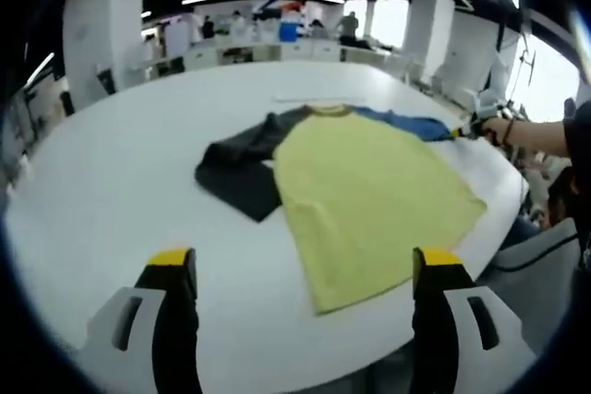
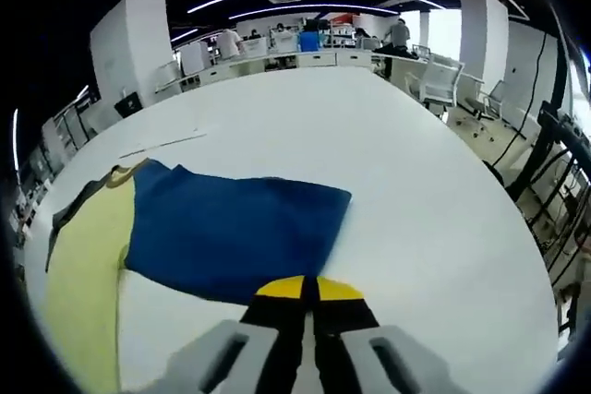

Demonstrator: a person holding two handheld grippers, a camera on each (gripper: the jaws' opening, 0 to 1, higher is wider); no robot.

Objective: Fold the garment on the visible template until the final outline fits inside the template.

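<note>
left gripper view: the left gripper [image 1: 309, 274] is hovering over the near edge of the white bench [image 1: 111, 182], its two yellow-tipped jaws standing wide apart at 7 and 5 o'clock and holding nothing. the t-shirt [image 1: 369, 200] is lying flat on the bench toward the centre and 3 o'clock of the view, yellow-green body facing up, hem reaching toward the bench edge at 5 o'clock. its dark grey sleeve [image 1: 242, 168] is spreading out at 9 o'clock of the body; its blue sleeve [image 1: 416, 125] is stretching toward 2 o'clock. there the right gripper [image 1: 469, 126], carried by a person's hand [image 1: 503, 128], is meeting the tip of the blue sleeve. a thin pale strip [image 1: 309, 97] is lying on the bench just beyond the collar, at 12 o'clock of the shirt.

right gripper view: the right gripper [image 2: 308, 291] is rising from 6 o'clock, its yellow-tipped jaws pressed together; they are touching the near edge of the blue sleeve [image 2: 231, 228], though a pinched fold is not plainly visible. the sleeve is spreading flat over the bench [image 2: 416, 182] toward 10 o'clock, joining the yellow-green body [image 2: 88, 265] at 8 o'clock. office desks [image 2: 305, 57] and standing people [image 2: 399, 34] are occupying the background at 12 o'clock.
</note>
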